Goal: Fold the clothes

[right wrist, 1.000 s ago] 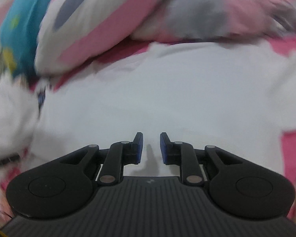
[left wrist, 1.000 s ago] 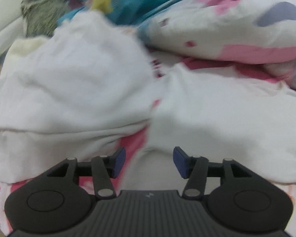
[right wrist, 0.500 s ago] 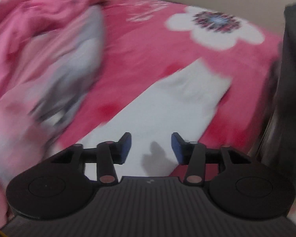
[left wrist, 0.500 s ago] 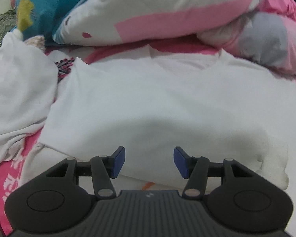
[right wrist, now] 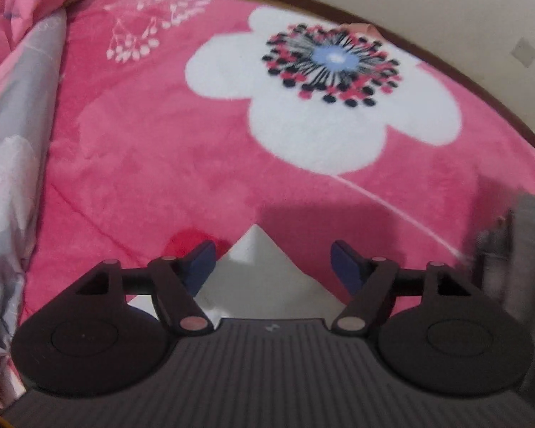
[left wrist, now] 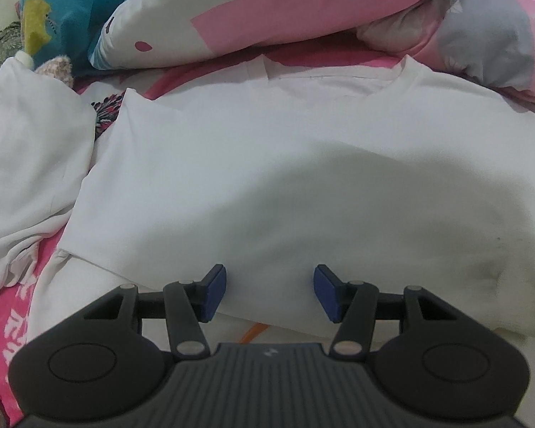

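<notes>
The white shirt (left wrist: 267, 178) lies flat on the pink blanket (right wrist: 160, 160), the left gripper (left wrist: 269, 290) stands apart over its hem, and the right gripper (right wrist: 273, 267) is opening above one white corner (right wrist: 256, 249), gripping nothing.

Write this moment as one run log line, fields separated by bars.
phase: folding white T-shirt | left gripper: open, empty | right gripper: jaws opening over shirt corner

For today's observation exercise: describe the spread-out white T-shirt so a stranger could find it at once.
Start at the pink-and-white quilt heaped across the bed. Just below lies the white T-shirt. Unlike the crumpled white garment left of it, it lies flat, neckline toward the quilt.
</notes>
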`<state>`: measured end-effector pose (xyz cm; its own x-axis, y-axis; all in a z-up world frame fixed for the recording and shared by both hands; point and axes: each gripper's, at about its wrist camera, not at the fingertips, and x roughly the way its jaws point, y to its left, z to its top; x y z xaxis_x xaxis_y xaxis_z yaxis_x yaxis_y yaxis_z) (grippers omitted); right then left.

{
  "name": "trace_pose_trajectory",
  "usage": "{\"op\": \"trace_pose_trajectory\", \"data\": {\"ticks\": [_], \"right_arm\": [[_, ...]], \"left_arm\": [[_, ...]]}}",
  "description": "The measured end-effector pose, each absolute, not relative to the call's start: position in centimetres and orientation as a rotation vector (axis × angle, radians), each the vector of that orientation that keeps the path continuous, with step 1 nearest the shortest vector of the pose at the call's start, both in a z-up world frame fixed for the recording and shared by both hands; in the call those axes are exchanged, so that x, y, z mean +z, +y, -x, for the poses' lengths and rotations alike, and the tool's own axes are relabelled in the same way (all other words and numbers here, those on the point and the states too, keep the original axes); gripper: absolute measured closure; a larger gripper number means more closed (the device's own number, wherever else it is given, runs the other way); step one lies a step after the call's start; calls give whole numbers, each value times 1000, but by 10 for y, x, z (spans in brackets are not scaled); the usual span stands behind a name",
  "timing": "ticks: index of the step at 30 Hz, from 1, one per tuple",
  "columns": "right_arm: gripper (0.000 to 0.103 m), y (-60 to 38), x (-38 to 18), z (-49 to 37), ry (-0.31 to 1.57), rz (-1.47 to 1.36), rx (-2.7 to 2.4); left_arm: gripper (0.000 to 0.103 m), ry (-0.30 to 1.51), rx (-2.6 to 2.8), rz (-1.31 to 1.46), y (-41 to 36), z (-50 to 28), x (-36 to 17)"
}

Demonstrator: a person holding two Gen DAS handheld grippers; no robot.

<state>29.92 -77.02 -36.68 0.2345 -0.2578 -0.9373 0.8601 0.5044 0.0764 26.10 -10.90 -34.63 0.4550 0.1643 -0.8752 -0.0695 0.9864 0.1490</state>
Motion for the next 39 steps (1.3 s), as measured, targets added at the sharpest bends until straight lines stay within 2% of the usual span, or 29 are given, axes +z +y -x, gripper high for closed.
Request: {"op": "trace_pose_trajectory", "data": {"ticks": [3, 7, 9, 11, 12, 14, 15, 23, 32, 39], "right_arm": [[24, -772, -376, -303, 1089, -689, -828], [26, -769, -377, -304, 1109, -685, -790], [40, -766, -373, -303, 1124, -700, -775], [47, -764, -370, -302, 1139, -718, -750], [55, -763, -368, -302, 1146, -727, -738], [75, -757, -365, -303, 1163, -726, -700], [92, -753, -363, -303, 1172, -724, -680], [94, -693, -293, -310, 1105, -646, -437], [94, -545, -196, -281, 949, -966, 39], [94, -422, -191, -285, 885, -1225, 340]], "left_arm": [[47, 1091, 149, -94, -108, -262, -346], [46, 1090, 151, -96, -109, -264, -347], [46, 1088, 151, -96, -108, -264, -347], [45, 1085, 150, -96, -108, -264, -348], [45, 1084, 150, -96, -107, -265, -348], [45, 1082, 147, -92, -105, -264, -348], [45, 1081, 143, -91, -104, -264, -348], [43, 1079, 103, -77, -95, -265, -349], [41, 1092, 27, -55, -81, -267, -350], [41, 1122, -50, 20, -54, -269, -342]]}}
